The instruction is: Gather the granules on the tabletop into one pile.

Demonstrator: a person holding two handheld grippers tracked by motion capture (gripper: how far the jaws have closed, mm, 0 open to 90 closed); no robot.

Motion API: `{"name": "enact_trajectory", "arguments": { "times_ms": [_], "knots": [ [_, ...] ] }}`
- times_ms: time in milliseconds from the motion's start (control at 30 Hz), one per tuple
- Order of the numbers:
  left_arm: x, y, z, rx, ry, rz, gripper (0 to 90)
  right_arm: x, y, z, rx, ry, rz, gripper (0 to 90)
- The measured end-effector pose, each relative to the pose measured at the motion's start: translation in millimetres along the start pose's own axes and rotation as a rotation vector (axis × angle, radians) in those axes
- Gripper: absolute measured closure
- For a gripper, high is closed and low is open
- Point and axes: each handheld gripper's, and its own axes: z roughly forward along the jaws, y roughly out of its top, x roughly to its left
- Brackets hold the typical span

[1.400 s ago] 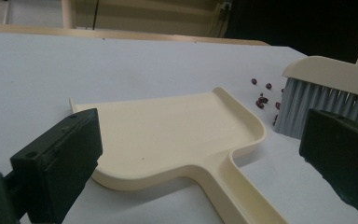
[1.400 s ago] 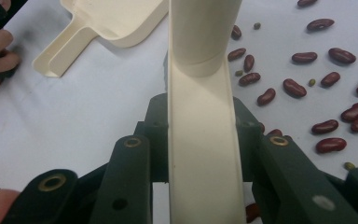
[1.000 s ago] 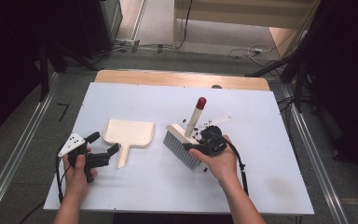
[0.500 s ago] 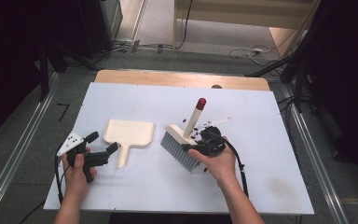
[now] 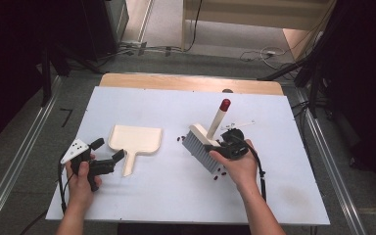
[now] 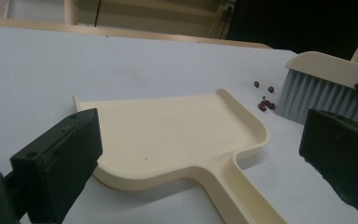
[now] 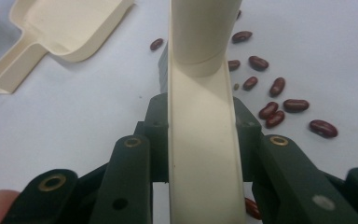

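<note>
Right hand-held gripper (image 5: 225,147) pinches the brush (image 5: 203,147) across its cream head, jaws pressed to both sides of it in the right gripper view; handle with red tip points up and away. Since a second ago the brush has slid a little leftward over the worktop (image 5: 166,205), toward the dustpan (image 5: 134,139), bristles down. Judgement: a sweep stroke is under way, pushing beans toward the pan, with most of the gap still to cover.

Left hand-held gripper (image 5: 108,155) has stayed put, jaws spread on either side of the dustpan handle, not pressing on it. Pan lies flat, mouth facing away from the person, and has not shifted. It looks unsecured, so a push from the brush could slide it.

Beans (image 7: 274,108): dark red, scattered. A few sit just left of the bristles, between brush and pan; several more lie to the right of the brush and behind it, left out of this stroke.

Count: one brush, one dustpan, two hand-held grippers. Beans: about a dozen visible in the right gripper view, exact number uncertain as some hide under the brush
</note>
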Motion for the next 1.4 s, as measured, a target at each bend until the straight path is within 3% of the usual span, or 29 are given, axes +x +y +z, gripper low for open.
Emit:
{"name": "enact_trajectory", "arguments": {
  "times_ms": [133, 233, 333, 467, 567, 700, 767, 933, 1233, 1400],
  "knots": [
    [-0.3, -0.2, 0.0, -0.001, -0.002, 0.004, 0.0, -2.1, 0.7, -2.2, -0.010, -0.003, -0.001, 65.0],
    [-0.3, -0.2, -0.1, -0.001, -0.002, 0.003, 0.0, -0.4, 0.4, -5.6, -0.020, 0.031, -0.007, 65.1],
    [0.0, 0.0, -0.1, 0.000, -0.001, 0.000, 0.0, 5.7, 2.0, -13.9, -0.049, 0.097, -0.002, 65.1],
    [-0.7, -0.2, 0.1, 0.004, 0.004, 0.006, 0.0, 18.7, 14.5, -19.5, -0.079, 0.118, -0.034, 65.1],
    [-0.4, -0.1, 0.4, 0.007, 0.007, 0.006, 0.0, 28.7, 26.9, -9.0, -0.089, 0.119, -0.060, 65.0],
    [-0.9, -0.2, 0.5, 0.008, 0.012, 0.007, 0.0, 38.5, 34.1, 16.7, -0.078, 0.128, -0.043, 65.1],
    [-1.7, -0.3, 0.6, 0.009, 0.012, 0.006, 0.0, 39.7, 32.5, 27.5, -0.072, 0.107, -0.025, 65.1],
    [-2.0, -0.5, 0.9, 0.009, 0.011, 0.007, 0.0, 26.4, 21.1, 35.8, -0.071, 0.064, 0.021, 65.0],
    [-2.0, -0.3, 1.4, 0.013, 0.013, 0.008, 0.0, -14.3, -0.7, 11.8, -0.114, 0.012, 0.107, 65.0],
    [-1.9, -0.4, 1.5, 0.018, 0.014, 0.009, 0.0, -23.6, -8.0, 1.7, -0.126, -0.006, 0.116, 65.0]
  ]
}}
